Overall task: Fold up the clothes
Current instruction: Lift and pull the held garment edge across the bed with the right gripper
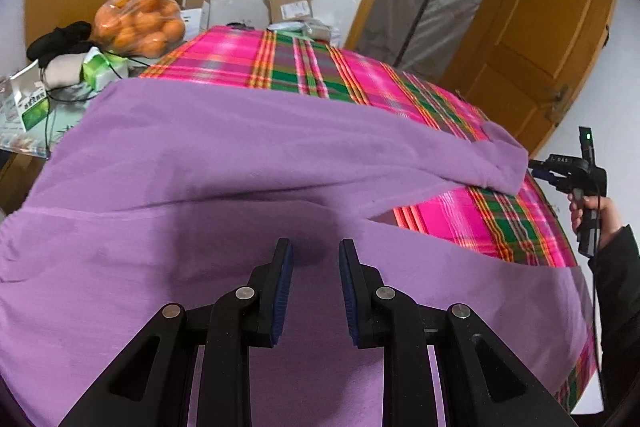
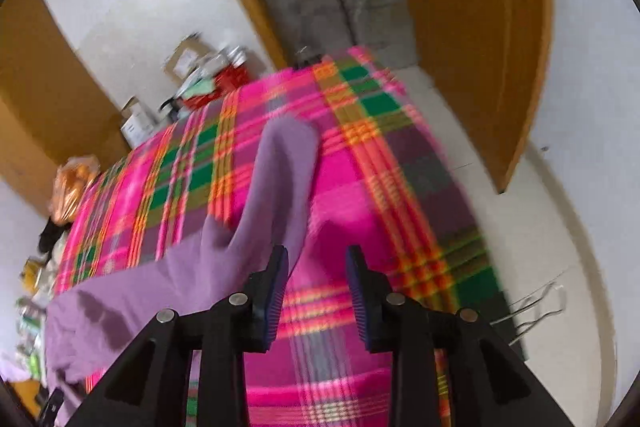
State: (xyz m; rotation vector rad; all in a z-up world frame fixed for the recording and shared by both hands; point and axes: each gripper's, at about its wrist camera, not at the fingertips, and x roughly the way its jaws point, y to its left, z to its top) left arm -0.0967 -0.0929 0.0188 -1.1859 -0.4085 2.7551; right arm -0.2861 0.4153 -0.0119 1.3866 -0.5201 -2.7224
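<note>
Plaid-covered table [image 1: 304, 67] | purple garment [image 1: 240, 155] spread crosswise under my left gripper [image 1: 316, 259], jaws apart | sleeve [image 2: 280, 179] just left of my right gripper [image 2: 318, 267], also parted, empty.

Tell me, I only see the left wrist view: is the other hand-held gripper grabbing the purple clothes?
Observer: No. The right hand-held gripper is open, over the plaid cloth, beside the purple garment.
Operator: Is anything on the floor over there?
Observer: Yes, wire hangers lie on the floor past the plaid cloth's edge.
Operator: Is there something red?
Observer: Yes, a blurry red thing sits beyond the far end, near a cardboard box.
</note>
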